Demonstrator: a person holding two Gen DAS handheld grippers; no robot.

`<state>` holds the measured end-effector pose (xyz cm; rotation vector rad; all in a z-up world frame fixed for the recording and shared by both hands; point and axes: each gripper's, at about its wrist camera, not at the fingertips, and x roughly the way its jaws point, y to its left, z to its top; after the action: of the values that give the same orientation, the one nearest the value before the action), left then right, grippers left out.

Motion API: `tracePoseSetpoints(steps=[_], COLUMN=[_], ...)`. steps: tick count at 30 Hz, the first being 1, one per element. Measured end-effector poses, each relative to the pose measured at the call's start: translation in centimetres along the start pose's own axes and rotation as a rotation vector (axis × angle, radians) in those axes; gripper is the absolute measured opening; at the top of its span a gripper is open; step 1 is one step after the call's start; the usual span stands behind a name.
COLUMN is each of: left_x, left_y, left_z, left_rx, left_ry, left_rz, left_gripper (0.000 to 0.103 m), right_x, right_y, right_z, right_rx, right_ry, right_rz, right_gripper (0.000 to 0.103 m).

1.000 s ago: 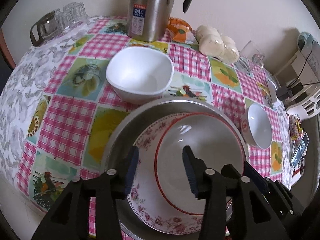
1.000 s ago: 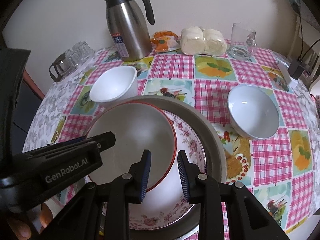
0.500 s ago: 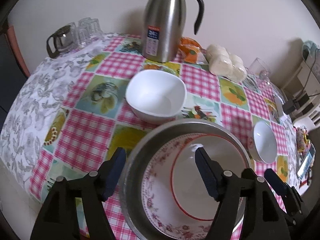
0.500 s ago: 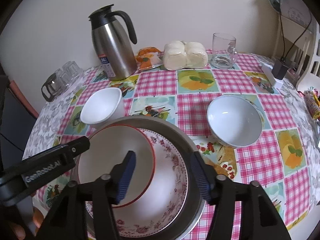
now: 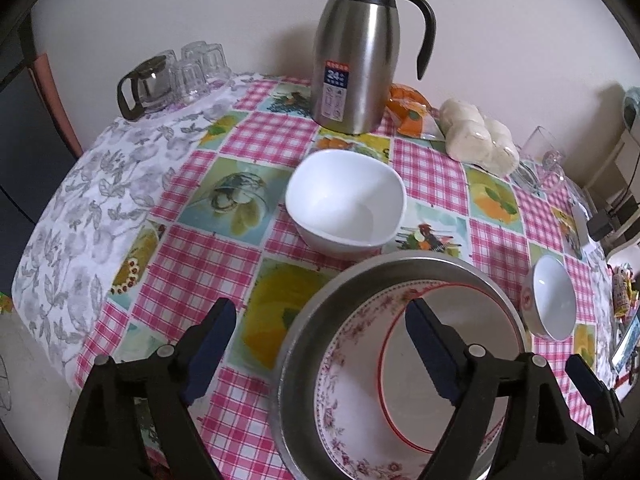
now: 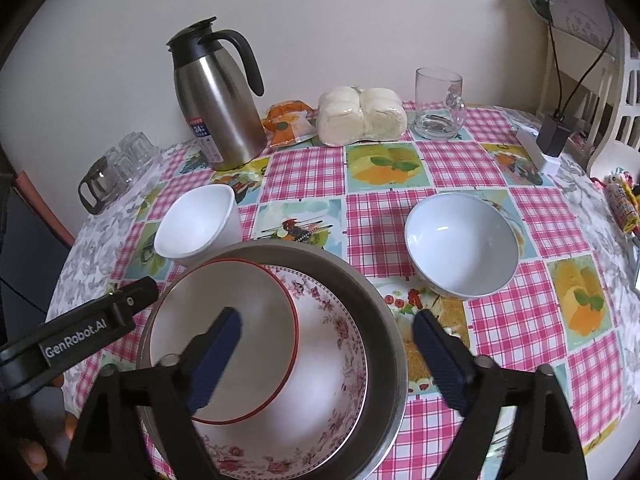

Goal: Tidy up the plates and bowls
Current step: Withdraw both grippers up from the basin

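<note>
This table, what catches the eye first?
Nearest the camera, a metal basin holds a flowered plate with a red-rimmed bowl on it. Behind it stand a square white bowl and a round bowl, on a pink checked cloth. A steel jug stands by the wall.

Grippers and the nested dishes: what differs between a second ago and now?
Both grippers' jaws have just been opening: the left gripper and right gripper went from narrow to wide, with nothing clamped now. The red-rimmed bowl stays in the floral plate inside the metal basin. The square white bowl and round white bowl kept their places on the tablecloth.
</note>
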<state>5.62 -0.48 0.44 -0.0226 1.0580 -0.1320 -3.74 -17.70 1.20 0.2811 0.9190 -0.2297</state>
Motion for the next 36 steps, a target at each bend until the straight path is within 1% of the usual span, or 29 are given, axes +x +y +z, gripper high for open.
tracePoseSetpoints(steps=[3, 5, 8, 11, 15, 22, 26, 28, 33, 36], left_x=[0.0, 0.0, 0.0, 0.0, -0.2, -0.3, -0.3, -0.3, 0.0, 0.2], left_y=[0.2, 0.4, 0.8, 1.3, 2.1, 3.3, 4.3, 4.8, 6.3, 7.0], left_z=[0.1, 0.2, 0.4, 0.5, 0.8, 1.2, 1.6, 1.7, 2.2, 2.5], left_rx=[-0.009, -0.016, -0.027, -0.045, -0.073, -0.118, -0.152, -0.170, -0.220, -0.237], left_ry=[-0.003, -0.005, -0.013, -0.023, -0.048, -0.060, -0.077, -0.083, -0.073, -0.073], left_rz=[0.001, 0.005, 0.021, 0.036, 0.053, 0.050, 0.055, 0.047, 0.025, 0.025], left_gripper=[0.087, 0.087, 0.088, 0.094, 0.096, 0.097, 0.098, 0.099, 0.099, 0.099], right_x=[-0.1, -0.1, -0.2, -0.2, -0.3, -0.4, -0.7, -0.8, -0.9, -1.0], right_y=[-0.1, -0.1, -0.1, -0.2, -0.2, 0.1, 0.4, 0.5, 0.7, 1.2], right_z=[0.0, 0.0, 0.1, 0.1, 0.2, 0.3, 0.3, 0.4, 0.5, 0.6], right_rx=[0.006, 0.012, 0.018, 0.025, 0.033, 0.034, 0.023, 0.018, 0.029, 0.030], right_ry=[-0.006, -0.010, -0.019, -0.025, -0.037, -0.051, -0.071, -0.082, -0.092, -0.105], right_rz=[0.006, 0.006, 0.006, 0.004, 0.003, 0.003, 0.001, -0.004, 0.004, 0.005], right_gripper=[0.098, 0.103, 0.103, 0.103, 0.103, 0.103, 0.103, 0.103, 0.103, 0.103])
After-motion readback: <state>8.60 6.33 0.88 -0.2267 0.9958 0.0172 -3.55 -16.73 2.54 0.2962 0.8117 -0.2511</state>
